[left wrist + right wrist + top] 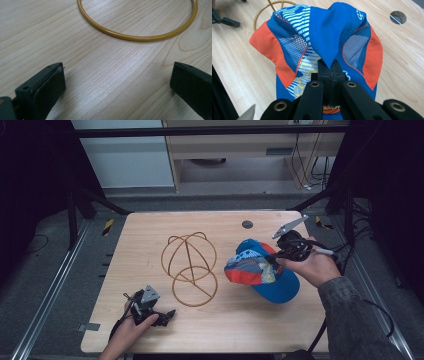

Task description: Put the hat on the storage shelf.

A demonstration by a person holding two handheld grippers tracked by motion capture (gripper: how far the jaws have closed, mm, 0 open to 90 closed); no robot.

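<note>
A blue cap (262,270) with orange panels and striped mesh hangs over the right side of the table, lifted by its crown. My right gripper (278,253) is shut on the blue fabric of the cap (332,32), its jaws pressed together with cloth pinched between them. A golden wire stand (190,265), a dome of hoops on a flat ring, sits at the table's middle. My left gripper (167,315) rests low at the front left, open, jaws wide apart over bare wood, with the stand's base ring (140,37) just ahead of it.
The wooden table (235,320) has a round dark grommet (247,224) near its far edge. Metal frame rails run along both sides. Cables trail off the right edge behind the person's sleeve (355,315).
</note>
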